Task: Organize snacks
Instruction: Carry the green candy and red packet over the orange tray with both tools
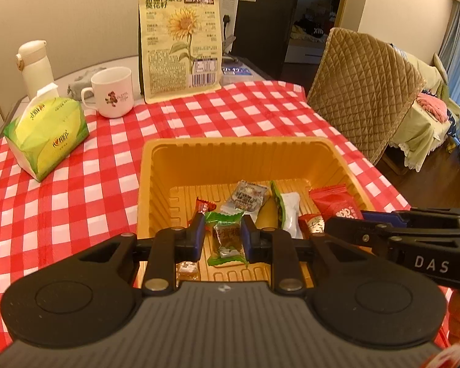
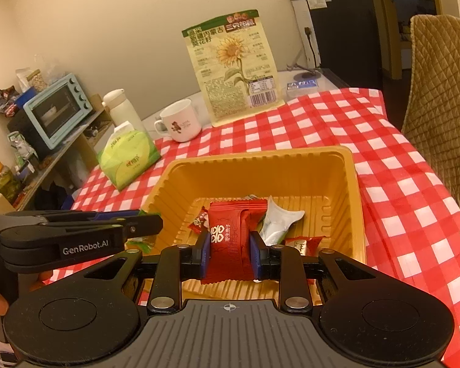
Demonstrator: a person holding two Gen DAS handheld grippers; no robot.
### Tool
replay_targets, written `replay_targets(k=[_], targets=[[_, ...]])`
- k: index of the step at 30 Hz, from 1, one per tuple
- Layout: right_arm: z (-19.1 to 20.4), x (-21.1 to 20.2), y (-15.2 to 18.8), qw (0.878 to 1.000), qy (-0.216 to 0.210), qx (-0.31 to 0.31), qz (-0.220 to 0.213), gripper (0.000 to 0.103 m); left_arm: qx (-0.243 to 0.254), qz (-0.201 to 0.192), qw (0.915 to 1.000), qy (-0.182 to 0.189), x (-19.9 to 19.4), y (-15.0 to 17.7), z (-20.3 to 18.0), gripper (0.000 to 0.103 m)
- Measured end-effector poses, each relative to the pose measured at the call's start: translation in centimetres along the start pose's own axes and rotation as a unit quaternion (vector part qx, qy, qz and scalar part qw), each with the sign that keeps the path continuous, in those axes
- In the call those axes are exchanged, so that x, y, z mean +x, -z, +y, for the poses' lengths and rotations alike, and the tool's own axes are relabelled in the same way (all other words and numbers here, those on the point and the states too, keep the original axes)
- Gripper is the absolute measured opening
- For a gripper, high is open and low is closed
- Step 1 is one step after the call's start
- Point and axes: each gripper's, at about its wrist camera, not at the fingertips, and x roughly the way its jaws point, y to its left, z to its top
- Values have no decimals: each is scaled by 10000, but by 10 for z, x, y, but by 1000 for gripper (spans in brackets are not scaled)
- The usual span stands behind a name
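An orange plastic tray (image 1: 199, 159) sits on the red-checked tablecloth and holds several wrapped snacks. My left gripper (image 1: 223, 236) is shut on a green-ended candy packet (image 1: 227, 242), held over the tray's near part. My right gripper (image 2: 229, 250) is shut on a red snack packet (image 2: 230, 239), held over the tray (image 2: 260, 165). In the tray lie a white packet (image 2: 279, 220), a small red candy (image 2: 199, 222) and a silver packet (image 1: 247, 197). The right gripper also shows at the right of the left wrist view (image 1: 414, 233).
A green tissue box (image 1: 46, 135), a white mug (image 1: 112, 92) and a tall sunflower-seed bag (image 1: 181, 43) stand at the table's far side. A white flask (image 1: 35, 67) stands behind. A quilted chair (image 1: 365, 86) stands at right. A shelf with a toaster oven (image 2: 55, 110) stands at left.
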Motion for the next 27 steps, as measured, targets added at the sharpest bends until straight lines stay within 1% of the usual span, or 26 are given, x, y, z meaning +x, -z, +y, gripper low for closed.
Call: replay_targets(k=[6,12,20,27], targets=[[-3,5,-1,10000,17,56,26,27,-16,163,9999,-30,13,2,2,23],[-4,8,-3,10000,23,87,39,27,-29,281,9996,27,20,2,3,23],[-4,15,-4,9999,20,113,88,27,-38,289,9996,-10,19,2,6,23],[-2,24,-4,9997,-36,148,165,27,-60,268,9996,6,17,2,9,25]])
